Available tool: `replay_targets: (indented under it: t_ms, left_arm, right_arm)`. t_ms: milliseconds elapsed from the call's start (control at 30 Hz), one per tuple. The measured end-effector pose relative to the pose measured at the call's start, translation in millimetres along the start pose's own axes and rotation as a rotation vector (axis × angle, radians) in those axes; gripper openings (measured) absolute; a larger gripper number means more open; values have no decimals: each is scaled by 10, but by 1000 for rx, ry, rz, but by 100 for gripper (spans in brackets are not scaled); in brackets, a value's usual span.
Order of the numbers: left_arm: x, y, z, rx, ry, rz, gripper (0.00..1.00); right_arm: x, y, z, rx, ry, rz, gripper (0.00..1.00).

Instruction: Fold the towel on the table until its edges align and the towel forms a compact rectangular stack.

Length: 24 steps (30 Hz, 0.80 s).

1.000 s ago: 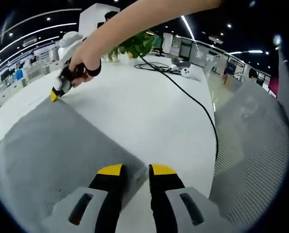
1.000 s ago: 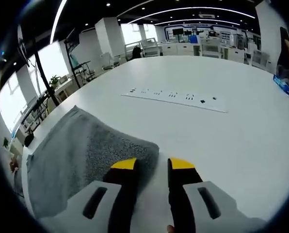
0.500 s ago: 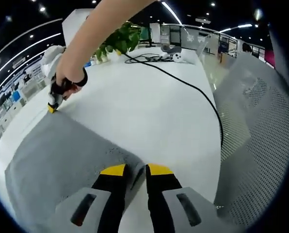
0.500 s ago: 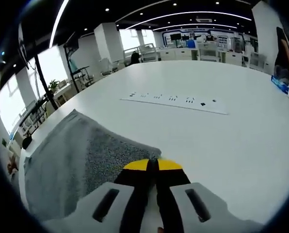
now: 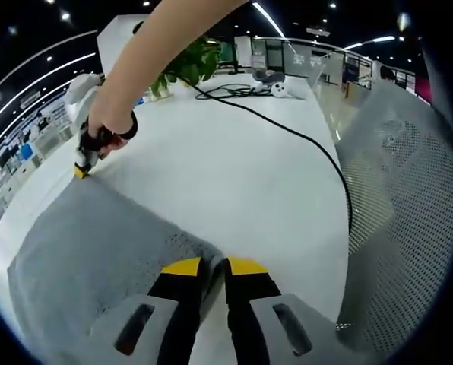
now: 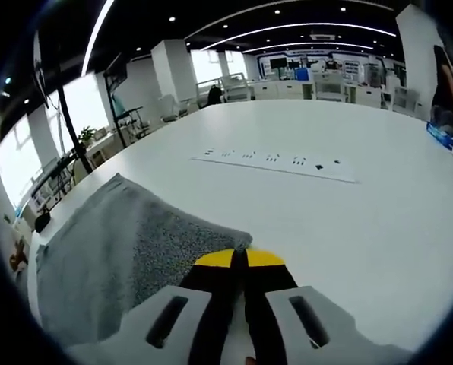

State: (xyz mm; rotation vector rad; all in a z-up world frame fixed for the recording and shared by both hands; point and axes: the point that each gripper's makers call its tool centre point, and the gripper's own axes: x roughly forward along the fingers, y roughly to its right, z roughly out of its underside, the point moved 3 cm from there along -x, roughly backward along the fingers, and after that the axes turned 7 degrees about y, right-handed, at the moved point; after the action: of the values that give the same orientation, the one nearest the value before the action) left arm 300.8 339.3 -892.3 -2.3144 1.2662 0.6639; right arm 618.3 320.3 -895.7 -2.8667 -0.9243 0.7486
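Both corners pinched: left hand-held gripper point(image 5: 209, 266) and right hand-held gripper point(image 6: 239, 258) each clamp the towel point(image 5: 97, 243), ready for lifting and folding over.

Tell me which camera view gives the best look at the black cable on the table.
The left gripper view: the black cable runs across the white table from a coil near the plant toward the table's near edge. In the right gripper view I see a white power strip but cannot pick out that cable.
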Motion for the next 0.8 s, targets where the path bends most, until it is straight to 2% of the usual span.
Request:
replay_targets:
  t_ms: [67, 167, 333, 367, 433, 500, 567, 633, 800]
  left_arm:
    - [0, -11, -13, -12, 13, 2, 4]
    - [20, -14, 1, -39, 22, 8, 4]
    - [22, -21, -31, -42, 36, 4, 3]
    - [2, -54, -93, -62, 63, -22, 3]
    - [-21, -80, -180, -91, 106, -34, 2]
    - [-38, -91, -241, -110, 127, -33, 2]
    - [-52, -98, -304, -129, 153, -33, 2]
    - [-82, -86, -444, -178, 217, -21, 2]
    - [-162, -111, -672, -201, 304, -19, 2]
  right_arm:
    - [-29, -25, -14, -5, 5, -2, 1]
    - [-110, -85, -74, -13, 8, -7, 1]
    - [-116, -48, -141, -15, 18, -10, 1]
    - [-118, -43, -155, -15, 22, -9, 1]
    - [-149, -27, -195, -21, 28, -7, 1]
    - [-184, -26, -258, -27, 30, -4, 1]
    - [-214, 47, -226, -58, 13, 38, 1]
    - [-254, 85, -276, -48, 21, 50, 1]
    - [-367, 165, -446, -32, 37, 70, 1]
